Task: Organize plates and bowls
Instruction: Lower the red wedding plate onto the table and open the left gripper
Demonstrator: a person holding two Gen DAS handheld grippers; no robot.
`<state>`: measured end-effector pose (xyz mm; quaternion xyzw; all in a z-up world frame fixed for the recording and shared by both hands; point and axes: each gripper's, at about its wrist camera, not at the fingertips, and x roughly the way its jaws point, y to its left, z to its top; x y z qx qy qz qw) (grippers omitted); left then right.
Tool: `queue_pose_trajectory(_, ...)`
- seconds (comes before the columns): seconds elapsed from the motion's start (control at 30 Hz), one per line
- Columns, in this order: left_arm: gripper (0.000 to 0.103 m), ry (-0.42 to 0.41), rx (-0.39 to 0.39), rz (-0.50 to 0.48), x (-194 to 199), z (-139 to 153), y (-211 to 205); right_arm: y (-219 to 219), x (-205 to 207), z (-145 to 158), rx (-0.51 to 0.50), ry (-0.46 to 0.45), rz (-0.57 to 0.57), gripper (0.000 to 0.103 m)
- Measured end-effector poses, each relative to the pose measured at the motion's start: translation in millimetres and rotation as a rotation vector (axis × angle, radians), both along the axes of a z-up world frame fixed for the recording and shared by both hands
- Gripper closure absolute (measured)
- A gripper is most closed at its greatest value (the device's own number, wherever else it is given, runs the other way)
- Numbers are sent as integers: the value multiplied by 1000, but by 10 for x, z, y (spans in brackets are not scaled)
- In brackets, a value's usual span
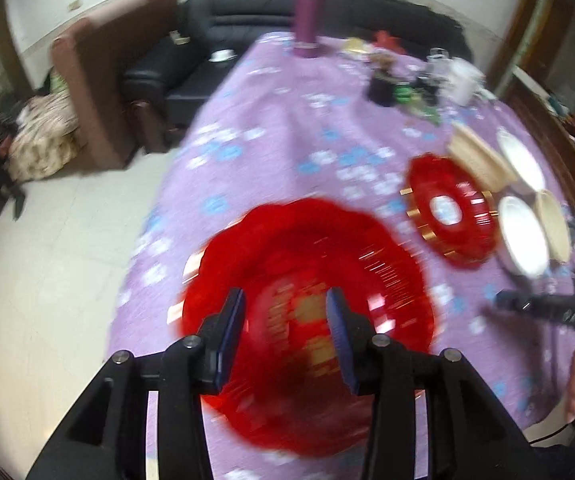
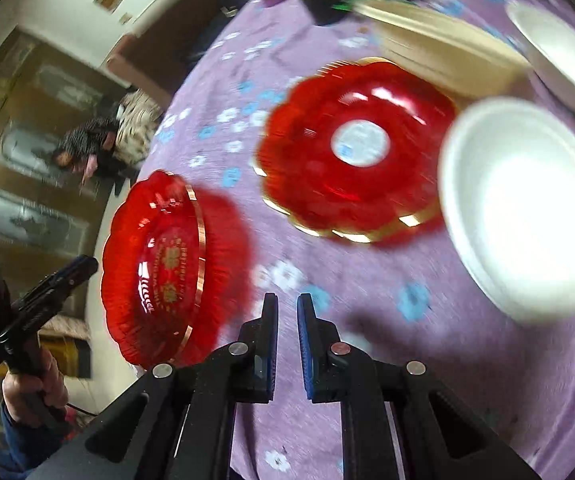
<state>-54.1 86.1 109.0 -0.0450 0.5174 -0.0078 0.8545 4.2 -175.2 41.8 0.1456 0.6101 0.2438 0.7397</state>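
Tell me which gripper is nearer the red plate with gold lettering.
Left. The left gripper hangs right over the lettered plate, jaws open and not touching it. The right gripper is off to the plate's side, over bare cloth, jaws nearly together.

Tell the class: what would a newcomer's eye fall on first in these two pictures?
Two glossy red plates with gold trim stand out on the purple flowered tablecloth: the near red plate lies under the open left gripper, the far red plate further along. Beside that one, a bright white bowl glares at the right, ahead of the shut right gripper.
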Motion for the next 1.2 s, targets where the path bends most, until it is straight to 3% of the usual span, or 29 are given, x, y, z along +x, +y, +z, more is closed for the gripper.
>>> queue_pose_trajectory(0.1, 61, 12, -50, -77, 287, 15, -326, -137, -53, 31, 1, -7, -17, 92)
queue_pose_trajectory(0.23, 59, 23, -41, -149, 673, -17, -709, -323, -130, 87, -1, -31, -27, 92)
queue_pose_trajectory(0.63, 53, 120, 2, -190, 1693, -398, -1169, -707, -112, 35, 21, -19, -114, 92)
queue_pose_trajectory(0.87, 52, 159, -34, -221, 1974, -608, -1219, -597, 105, -87, 94, 26, -172, 88)
queue_pose_trajectory(1.2, 53, 171, -41, -278, 2122, -773, -1318, -415, 329, -302, 107, 66, -236, 82)
